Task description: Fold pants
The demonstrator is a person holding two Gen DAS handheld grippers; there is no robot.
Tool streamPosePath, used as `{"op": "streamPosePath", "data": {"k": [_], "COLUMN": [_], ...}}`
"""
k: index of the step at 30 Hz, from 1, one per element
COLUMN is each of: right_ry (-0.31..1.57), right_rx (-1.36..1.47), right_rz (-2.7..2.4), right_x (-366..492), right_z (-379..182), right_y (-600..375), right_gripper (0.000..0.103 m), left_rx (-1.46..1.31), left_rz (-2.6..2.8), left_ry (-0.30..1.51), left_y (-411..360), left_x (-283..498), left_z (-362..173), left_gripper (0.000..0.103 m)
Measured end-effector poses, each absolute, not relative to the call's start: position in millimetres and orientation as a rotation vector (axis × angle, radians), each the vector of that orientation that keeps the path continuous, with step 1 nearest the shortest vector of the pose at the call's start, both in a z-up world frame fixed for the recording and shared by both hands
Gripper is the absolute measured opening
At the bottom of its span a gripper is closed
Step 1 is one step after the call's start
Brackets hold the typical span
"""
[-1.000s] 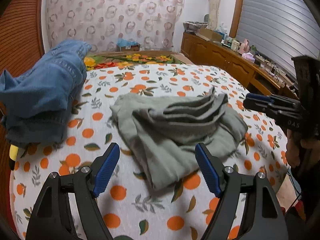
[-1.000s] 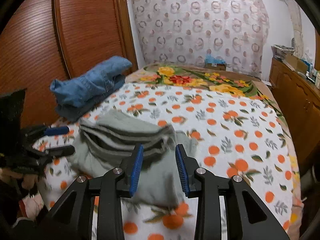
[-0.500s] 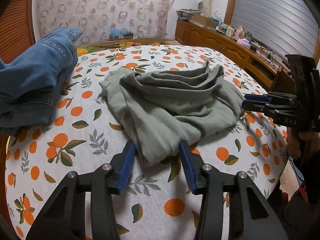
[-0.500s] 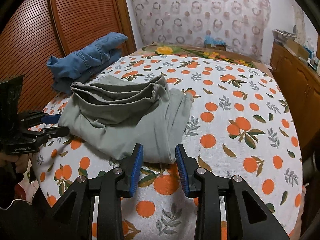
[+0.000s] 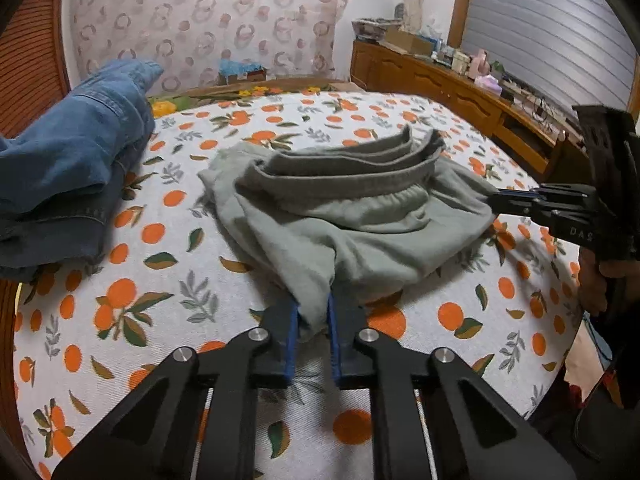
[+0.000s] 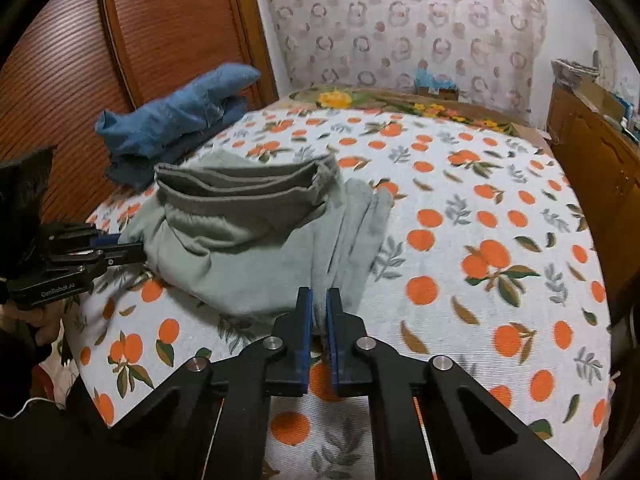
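Pants [image 5: 360, 220] bunched mid-bed [image 5: 168, 280], near corner pinched in left gripper [image 5: 311, 320], fingers closed on cloth. Best lifted evenly with the other corner.

Right gripper [image 6: 318, 320] likewise clamped on near edge; legs buried in folds, layout hard to read. Jeans [image 6: 176, 128] far left.

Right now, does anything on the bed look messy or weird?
Only the grey-green fleece pants: they lie rumpled, their waistband gaping upward, both grippers pinching their near edge. The blue denim jeans lie heaped too.
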State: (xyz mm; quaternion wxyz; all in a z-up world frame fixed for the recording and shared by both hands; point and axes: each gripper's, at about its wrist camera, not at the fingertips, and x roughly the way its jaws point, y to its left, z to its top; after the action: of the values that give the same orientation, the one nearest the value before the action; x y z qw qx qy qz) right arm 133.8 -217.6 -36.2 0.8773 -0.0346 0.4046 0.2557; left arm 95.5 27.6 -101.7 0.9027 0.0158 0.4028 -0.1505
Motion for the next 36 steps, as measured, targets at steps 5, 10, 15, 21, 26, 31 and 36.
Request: {"op": "streamPosePath", "data": {"k": [5, 10, 15, 21, 26, 31, 36], "right_ry": [0.822, 0.822, 0.824, 0.823, 0.822, 0.825, 0.841], "right_rx": [-0.051, -0.051, -0.045, -0.066, -0.073, -0.074, -0.081], "right_rz": [0.524, 0.529, 0.544, 0.574, 0.596, 0.609, 0.597], "right_x": [123.7, 110.9, 103.9, 84.0, 67.5, 55.0, 53.5], "right_z": [-32.2, -32.8, -26.2, -19.5, -14.4, -14.1, -15.4], "right_y": [-232.2, -230.9, -234.5, -234.0, -234.0, -235.0, -232.7], "right_gripper": [0.003, 0.003, 0.003, 0.003, 0.003, 0.003, 0.003], "left_rx": [0.016, 0.017, 0.016, 0.032, 0.036, 0.026, 0.024], "left_rz": [-0.308, -0.319, -0.330, -0.331, -0.333, -0.327, -0.320], "left_ry": [0.811, 0.816, 0.811, 0.810, 0.814, 0.828, 0.855], "left_y": [39.2, 38.1, 37.8, 37.7, 38.1, 40.4, 38.6], "left_x": [87.7, 82.2, 70.5, 50.2, 34.7, 27.5, 29.0], "left_z": [-93.0, -92.5, -89.2, -84.8, -82.9, -87.8, -96.4], "left_gripper": [0.011, 0.011, 0.011, 0.011, 0.011, 0.011, 0.013]}}
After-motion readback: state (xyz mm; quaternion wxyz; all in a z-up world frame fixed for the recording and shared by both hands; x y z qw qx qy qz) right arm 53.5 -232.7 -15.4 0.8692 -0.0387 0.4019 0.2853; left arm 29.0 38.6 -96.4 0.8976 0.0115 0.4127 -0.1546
